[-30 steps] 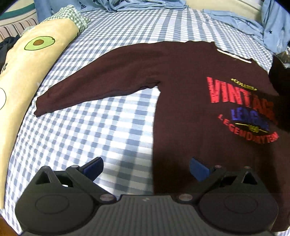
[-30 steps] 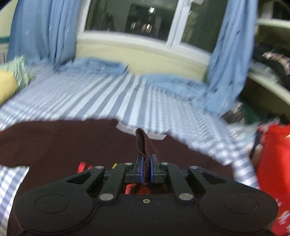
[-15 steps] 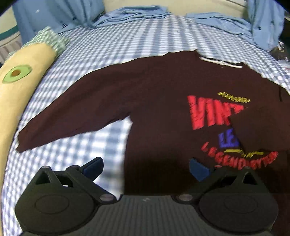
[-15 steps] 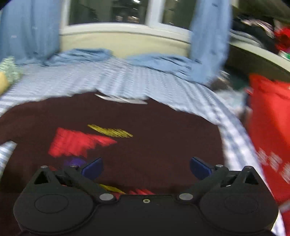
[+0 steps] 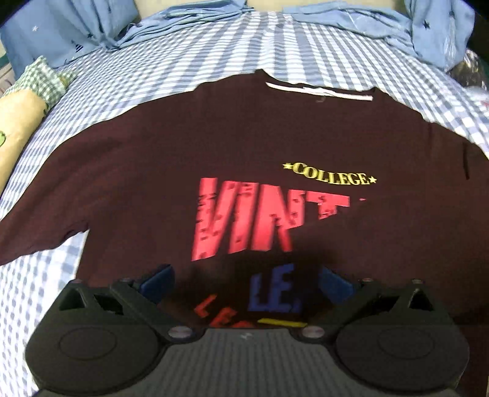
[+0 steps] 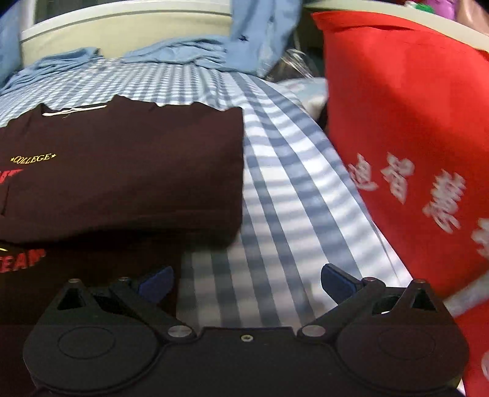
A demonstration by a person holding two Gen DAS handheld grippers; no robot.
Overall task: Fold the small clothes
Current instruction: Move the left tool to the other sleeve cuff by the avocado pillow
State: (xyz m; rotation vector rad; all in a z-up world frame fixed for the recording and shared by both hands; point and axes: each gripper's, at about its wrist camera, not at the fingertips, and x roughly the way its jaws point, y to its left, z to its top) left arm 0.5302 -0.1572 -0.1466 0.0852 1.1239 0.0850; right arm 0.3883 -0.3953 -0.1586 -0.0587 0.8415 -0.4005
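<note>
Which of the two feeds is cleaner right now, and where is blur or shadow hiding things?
Left wrist view: fairly sharp, the sweatshirt print reads, but a dark shadow falls on it just ahead of the open left gripper, and fisheye bends the checked sheet. Right wrist view: the red bag lettering is smeared by motion; the folded sleeve edge is clear beyond the open right gripper.

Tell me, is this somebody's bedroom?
Probably yes. The dark shirt lies on a bed with a blue checked sheet, a soft pillow sits at its side, and blue curtains hang by a window sill.
</note>
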